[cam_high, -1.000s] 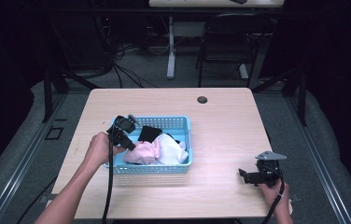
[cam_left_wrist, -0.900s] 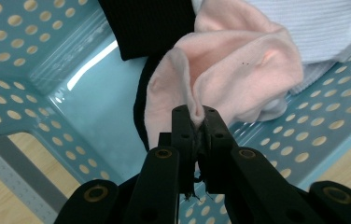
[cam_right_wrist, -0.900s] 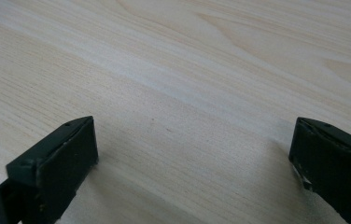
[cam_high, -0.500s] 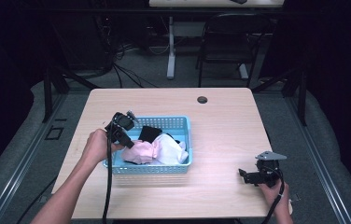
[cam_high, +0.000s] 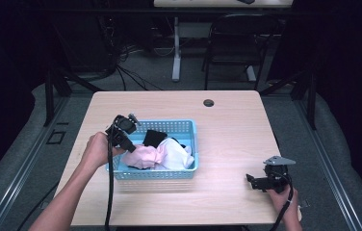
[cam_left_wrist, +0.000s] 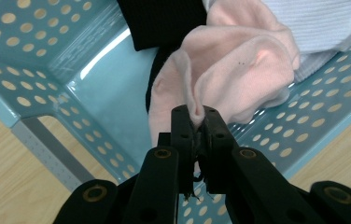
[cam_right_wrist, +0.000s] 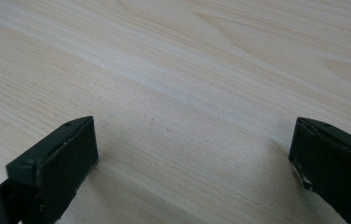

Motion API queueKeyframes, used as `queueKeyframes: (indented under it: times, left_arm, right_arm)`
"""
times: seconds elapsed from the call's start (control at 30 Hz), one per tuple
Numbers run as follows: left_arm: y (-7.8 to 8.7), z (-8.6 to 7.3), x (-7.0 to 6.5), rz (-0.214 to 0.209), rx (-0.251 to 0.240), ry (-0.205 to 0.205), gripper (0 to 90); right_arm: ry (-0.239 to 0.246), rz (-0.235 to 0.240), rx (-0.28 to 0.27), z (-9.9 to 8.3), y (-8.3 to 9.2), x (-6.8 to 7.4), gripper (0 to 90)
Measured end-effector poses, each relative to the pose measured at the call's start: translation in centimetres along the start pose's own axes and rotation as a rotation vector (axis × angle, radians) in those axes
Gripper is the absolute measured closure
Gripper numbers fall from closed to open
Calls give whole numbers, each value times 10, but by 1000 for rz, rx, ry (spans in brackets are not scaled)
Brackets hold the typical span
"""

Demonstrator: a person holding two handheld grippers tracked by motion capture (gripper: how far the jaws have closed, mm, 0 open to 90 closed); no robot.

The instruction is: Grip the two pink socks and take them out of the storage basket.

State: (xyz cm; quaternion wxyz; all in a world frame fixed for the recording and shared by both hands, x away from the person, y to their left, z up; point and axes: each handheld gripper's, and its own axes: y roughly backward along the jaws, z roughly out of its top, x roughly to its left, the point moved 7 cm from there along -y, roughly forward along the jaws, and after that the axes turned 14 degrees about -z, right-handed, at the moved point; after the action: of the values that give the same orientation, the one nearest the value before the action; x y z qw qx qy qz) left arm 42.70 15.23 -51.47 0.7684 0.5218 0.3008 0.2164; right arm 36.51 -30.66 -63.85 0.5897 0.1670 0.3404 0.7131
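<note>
**Left gripper pinching pink cloth in basket; right gripper idle on table**

Left gripper (cam_left_wrist: 197, 122): jaws pressed together on a fold of the soft pink fabric piece (cam_left_wrist: 232, 65). In the high view the left gripper (cam_high: 122, 132) sits at the left end of the light-blue perforated plastic basket (cam_high: 188, 166), the person's left hand (cam_high: 95, 149) behind it.

Basket contents: pink fabric piece (cam_high: 143, 156) at the near left, a white ribbed cloth (cam_high: 176, 154) just beside it on the right, a black cloth (cam_high: 154, 138) behind both. All three touch.

Basket stands left of centre on the pale wooden rectangular table (cam_high: 227, 120).

Right gripper (cam_right_wrist: 194, 154): jaws wide apart, nothing between them, bare wood grain under them. In the high view the right gripper (cam_high: 269, 179) is low over the table's near right corner, well apart from the basket.

Small dark round cable hole (cam_high: 209, 102) near the far edge.
</note>
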Motion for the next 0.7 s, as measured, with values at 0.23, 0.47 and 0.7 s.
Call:
queueKeyframes:
  times: [0.23, 0.47, 0.7]
  left_arm:
    - [9, 2, 0, 7, -9, -3, 855]
    - [21, 4, -1, 5, -19, -8, 857]
    - [35, 9, -2, 22, -8, -15, 857]
  right_arm:
    - [0, 0, 0, 0, 0, 0, 6]
    - [0, 0, -1, 0, 0, 0, 7]
    - [0, 1, 0, 0, 0, 0, 6]
